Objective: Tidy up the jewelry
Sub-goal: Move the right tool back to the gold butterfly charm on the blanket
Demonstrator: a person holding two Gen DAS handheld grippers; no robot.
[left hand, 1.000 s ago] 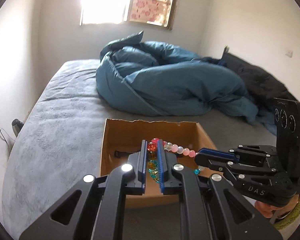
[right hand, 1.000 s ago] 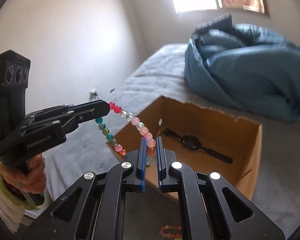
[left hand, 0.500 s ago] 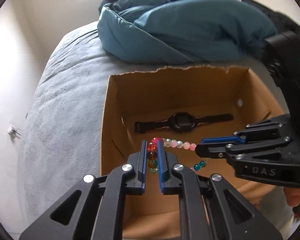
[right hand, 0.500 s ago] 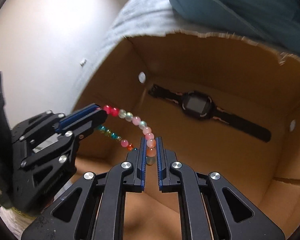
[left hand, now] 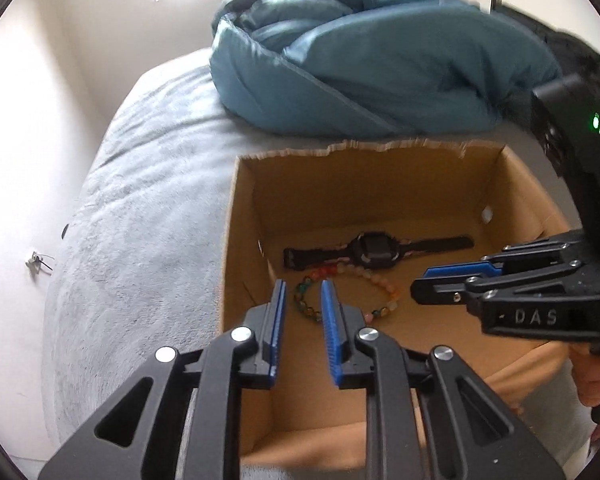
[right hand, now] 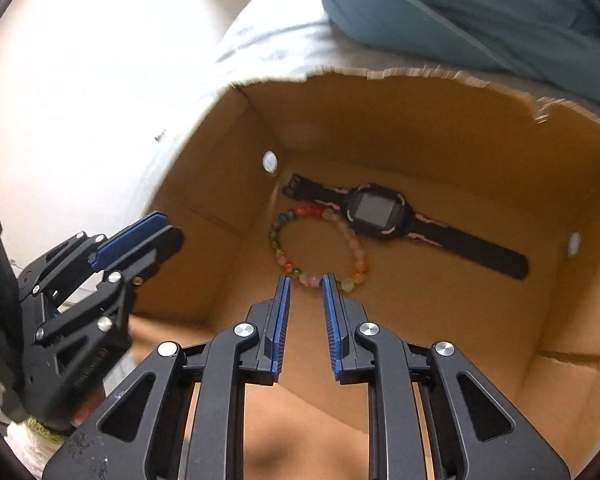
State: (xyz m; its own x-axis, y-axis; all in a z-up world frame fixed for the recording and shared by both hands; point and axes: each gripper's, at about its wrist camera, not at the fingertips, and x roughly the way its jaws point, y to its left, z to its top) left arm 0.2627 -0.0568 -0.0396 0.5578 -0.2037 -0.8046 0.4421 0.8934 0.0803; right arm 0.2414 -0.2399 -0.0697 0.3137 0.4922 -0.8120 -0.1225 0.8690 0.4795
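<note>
Nearest my left camera, the left gripper shows two black angular fingers lined with ribbed blue pads. Its jaws have just been opening and now stand parted, with nothing pressed between them. From my right camera, the right gripper looks the same: its jaws have just been opening too, and the gap between them is free of the beads.

Just past both sets of fingertips, the beaded bracelet lies released on the floor of the cardboard box. It is a ring of small, round, glossy beads in pink, red, orange, teal and pale tones. In the left view its near arc sits at 12 o'clock from my fingertips, partly hidden behind the right-hand pad.

At 1 o'clock from the bracelet, touching or nearly touching its far beads, a black smartwatch lies flat, with a squarish grey face and a long matte strap edged in pink.

The box is plain brown corrugated board with a ragged, torn far rim and small round holes in its side walls. The other gripper's dark body crosses each view, at 3 o'clock in the left and 8 o'clock in the right, covering part of the box wall.

Farther off, the box rests on a fuzzy grey bedspread. At 12 o'clock lies a rumpled, smooth teal duvet.
</note>
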